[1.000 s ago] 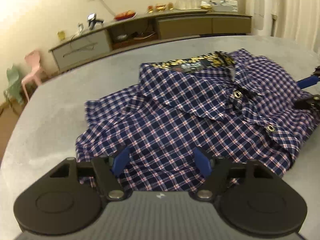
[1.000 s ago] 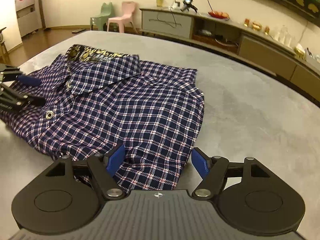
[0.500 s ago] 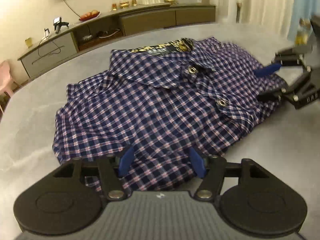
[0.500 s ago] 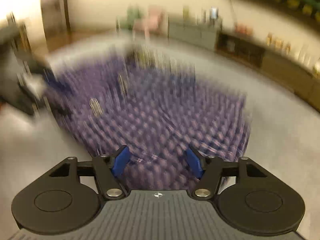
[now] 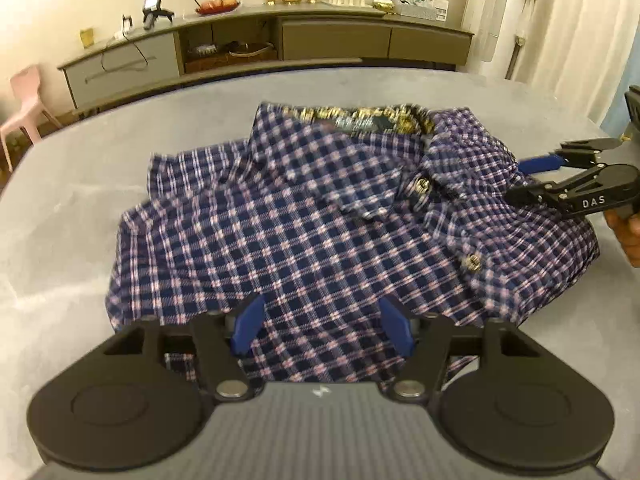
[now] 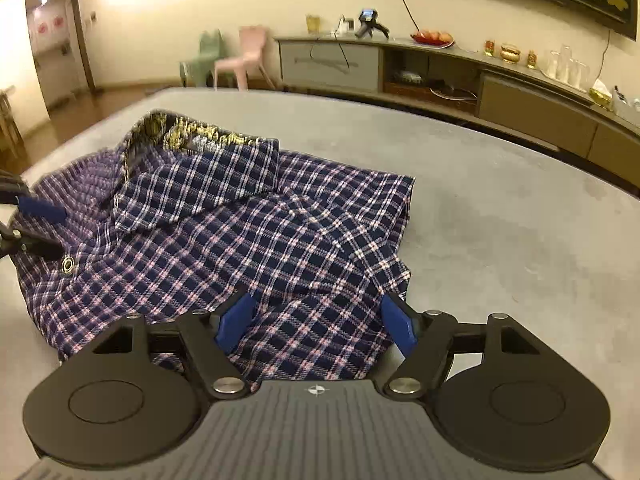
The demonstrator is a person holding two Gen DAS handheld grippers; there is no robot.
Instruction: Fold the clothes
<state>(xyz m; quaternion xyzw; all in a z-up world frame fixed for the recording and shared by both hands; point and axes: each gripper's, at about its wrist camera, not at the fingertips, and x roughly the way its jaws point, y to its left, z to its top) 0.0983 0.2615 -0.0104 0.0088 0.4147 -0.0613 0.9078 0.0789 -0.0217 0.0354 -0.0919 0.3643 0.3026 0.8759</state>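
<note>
Shirt (image 5: 320, 224) edge between both grippers' open jaws.

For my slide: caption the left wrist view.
Open left gripper over a plaid shirt on a grey table.

Each tool (image 5: 322, 322) (image 6: 316, 322) is black with blue fingertip pads (image 5: 248, 324), silver pivot screws and ribbed housing.

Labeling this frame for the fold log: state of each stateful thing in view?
plaid shirt: folded into a compact bundle, collar up, lying on the table
shirt snaps: fastened along the placket
left gripper: jaws open, shirt's near edge between them
right gripper: jaws open, shirt's near edge between them
sideboard: doors shut, middle shelf open
</note>
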